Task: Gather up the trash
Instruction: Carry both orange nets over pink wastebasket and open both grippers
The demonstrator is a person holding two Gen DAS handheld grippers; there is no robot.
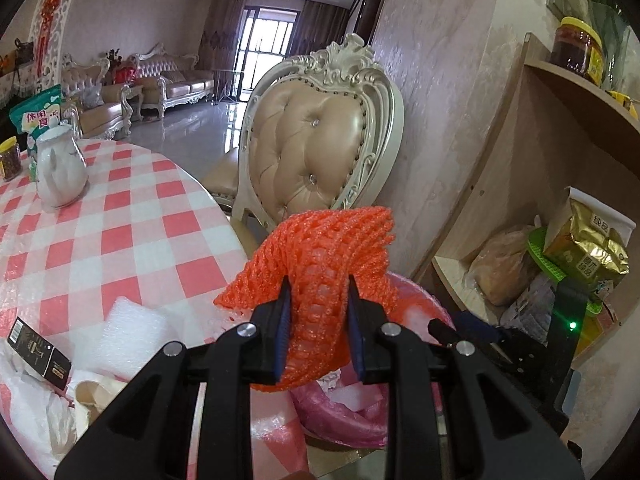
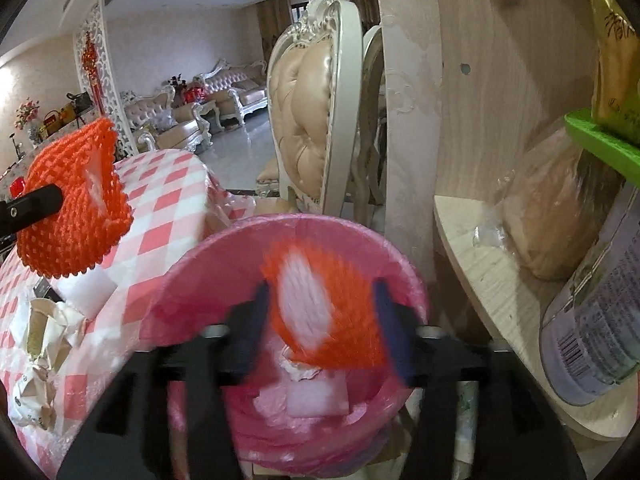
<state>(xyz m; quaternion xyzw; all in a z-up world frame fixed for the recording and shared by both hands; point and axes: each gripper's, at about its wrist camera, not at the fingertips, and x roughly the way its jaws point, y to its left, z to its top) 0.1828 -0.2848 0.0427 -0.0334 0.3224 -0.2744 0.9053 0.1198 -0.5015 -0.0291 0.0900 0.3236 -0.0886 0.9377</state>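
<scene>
1. Pinching an orange foam net [image 1: 320, 268], the left gripper [image 1: 318, 312] holds it just above the pink-lined bin [image 1: 416, 300].
2. The right gripper [image 2: 320, 320], blurry, has its jaws spread around a second orange net [image 2: 324, 304] over the bin; grip unclear, cannot tell.

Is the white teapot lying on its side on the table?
No, the teapot stands upright on the checked table.

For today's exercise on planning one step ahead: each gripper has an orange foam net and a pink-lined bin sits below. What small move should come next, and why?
Probably open the right gripper: its orange foam net is blurred but lies directly over the pink-lined bin, so it should drop in. The left gripper grips its own net nearer the table edge, so it can follow.
</scene>
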